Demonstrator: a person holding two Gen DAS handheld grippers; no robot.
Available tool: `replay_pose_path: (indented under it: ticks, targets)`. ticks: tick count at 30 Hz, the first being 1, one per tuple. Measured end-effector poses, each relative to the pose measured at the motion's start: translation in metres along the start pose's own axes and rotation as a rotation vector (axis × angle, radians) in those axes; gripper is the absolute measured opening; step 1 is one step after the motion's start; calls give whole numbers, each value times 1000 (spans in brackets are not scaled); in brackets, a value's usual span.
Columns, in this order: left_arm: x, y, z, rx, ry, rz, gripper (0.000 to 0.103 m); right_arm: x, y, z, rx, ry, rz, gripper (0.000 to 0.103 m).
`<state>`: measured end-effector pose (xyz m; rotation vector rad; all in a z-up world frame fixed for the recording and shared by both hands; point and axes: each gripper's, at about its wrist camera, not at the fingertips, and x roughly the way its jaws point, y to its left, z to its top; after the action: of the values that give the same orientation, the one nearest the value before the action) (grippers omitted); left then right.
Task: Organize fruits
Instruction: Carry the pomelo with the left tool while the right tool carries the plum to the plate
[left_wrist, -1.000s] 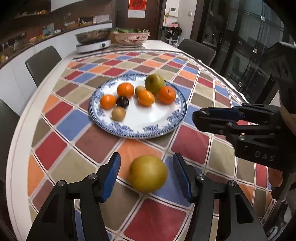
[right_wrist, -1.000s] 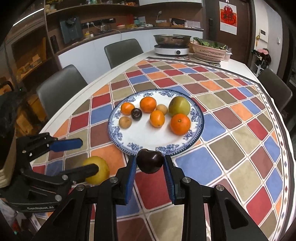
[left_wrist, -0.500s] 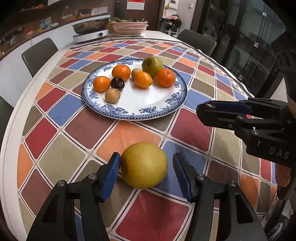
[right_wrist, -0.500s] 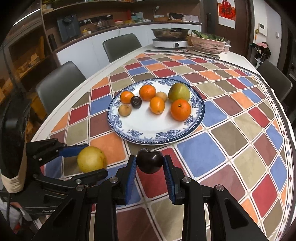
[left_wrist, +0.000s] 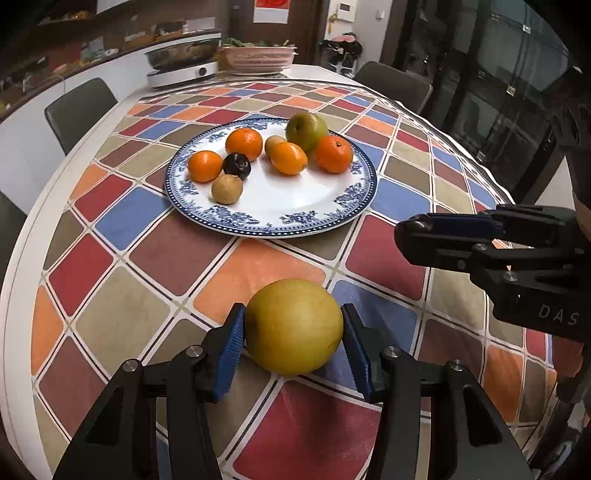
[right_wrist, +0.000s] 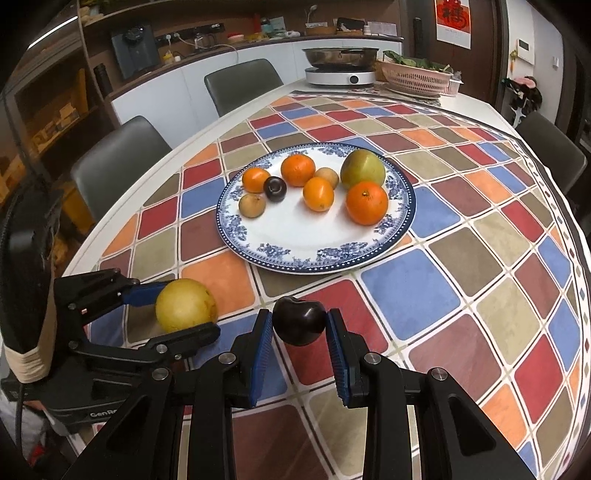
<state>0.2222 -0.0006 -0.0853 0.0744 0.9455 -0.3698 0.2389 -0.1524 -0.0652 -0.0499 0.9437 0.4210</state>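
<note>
A yellow pear (left_wrist: 293, 326) sits on the checkered tablecloth, between the blue pads of my left gripper (left_wrist: 293, 345), which is shut on it; it also shows in the right wrist view (right_wrist: 184, 304). My right gripper (right_wrist: 299, 345) is shut on a dark plum (right_wrist: 299, 320) and holds it above the cloth, right of the pear. The blue-and-white plate (left_wrist: 317, 218) lies beyond both grippers. It holds several oranges, a green apple (left_wrist: 306, 127), a dark plum (left_wrist: 236, 164) and small brown fruits.
The round table's white edge (left_wrist: 22, 236) runs along the left, with grey chairs (right_wrist: 110, 155) around it. An induction cooker with a pan (right_wrist: 340, 68) and a pink basket (right_wrist: 417, 75) stand at the table's far end.
My left gripper has moved forward around the yellow pear and closed its pads onto it. My right gripper still holds the plum, almost unmoved.
</note>
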Motion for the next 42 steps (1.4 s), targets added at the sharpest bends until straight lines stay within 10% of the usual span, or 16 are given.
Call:
replay_pose_path:
  ticks: [42]
  targets:
    - [27, 21, 89, 61, -92, 46, 62, 48, -42, 63, 1, -14, 2, 31]
